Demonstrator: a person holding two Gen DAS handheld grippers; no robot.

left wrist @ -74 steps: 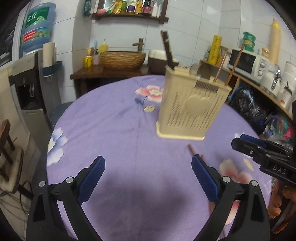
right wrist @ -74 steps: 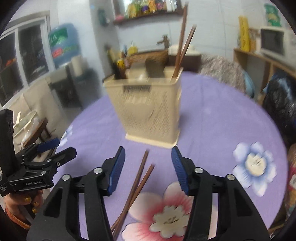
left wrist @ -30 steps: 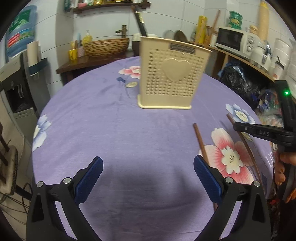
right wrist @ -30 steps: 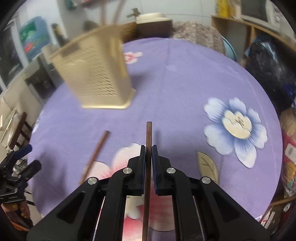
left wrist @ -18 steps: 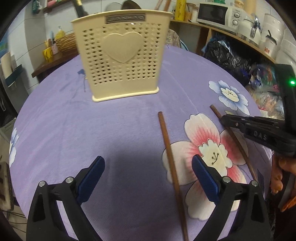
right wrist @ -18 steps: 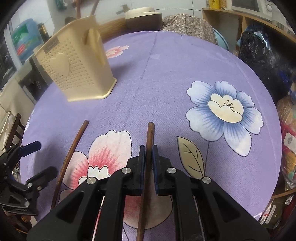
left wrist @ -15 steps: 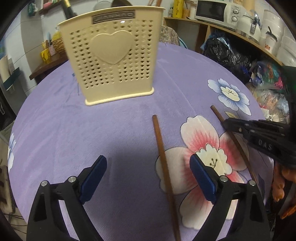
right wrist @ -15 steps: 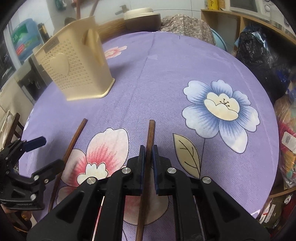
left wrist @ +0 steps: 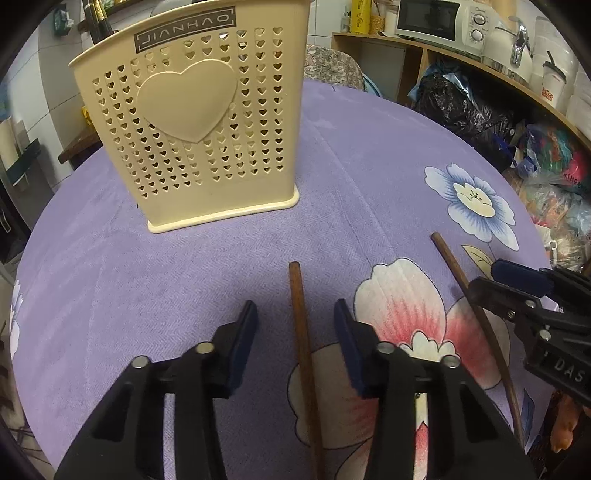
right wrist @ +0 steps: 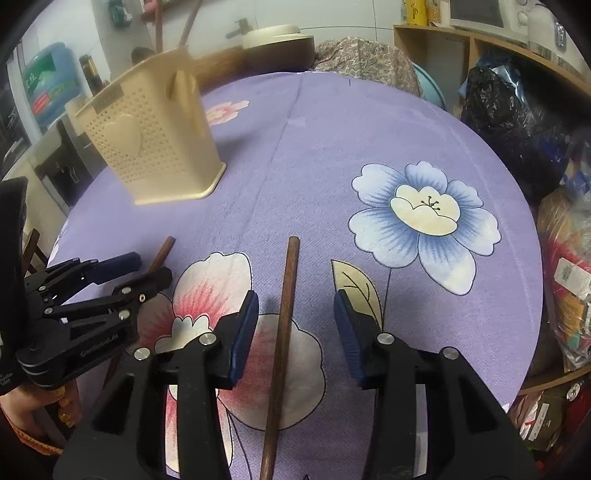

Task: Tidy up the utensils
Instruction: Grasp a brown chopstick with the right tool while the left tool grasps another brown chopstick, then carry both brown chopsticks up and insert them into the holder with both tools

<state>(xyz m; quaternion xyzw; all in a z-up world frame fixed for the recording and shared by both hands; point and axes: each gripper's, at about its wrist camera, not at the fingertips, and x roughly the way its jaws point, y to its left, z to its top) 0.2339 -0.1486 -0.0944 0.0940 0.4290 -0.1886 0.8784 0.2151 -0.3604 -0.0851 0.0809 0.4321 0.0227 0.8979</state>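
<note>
Two brown chopsticks lie on the purple flowered tablecloth in front of a cream perforated utensil holder (left wrist: 192,122) (right wrist: 155,147) that has chopsticks standing in it. My left gripper (left wrist: 294,314) straddles the left chopstick (left wrist: 301,343). Its jaws are closing and the pads are still apart from the stick. My right gripper (right wrist: 293,299) straddles the right chopstick (right wrist: 282,325), which rests on the cloth. Its jaws are opening and the pads are clear of the stick. Each view shows the other gripper (left wrist: 517,291) (right wrist: 122,280) and the other chopstick (left wrist: 469,295) (right wrist: 162,254) beside it.
The round table's edge (right wrist: 532,280) curves close on the right. Beyond it stand wooden shelves with a microwave (left wrist: 432,18) and a black bag (left wrist: 461,107). A water bottle (right wrist: 44,81) and a dispenser are at the far left.
My left gripper has come forward over the left chopstick and its jaws have narrowed around it. My right gripper, earlier shut on the right chopstick, has let go and the stick lies on the cloth.
</note>
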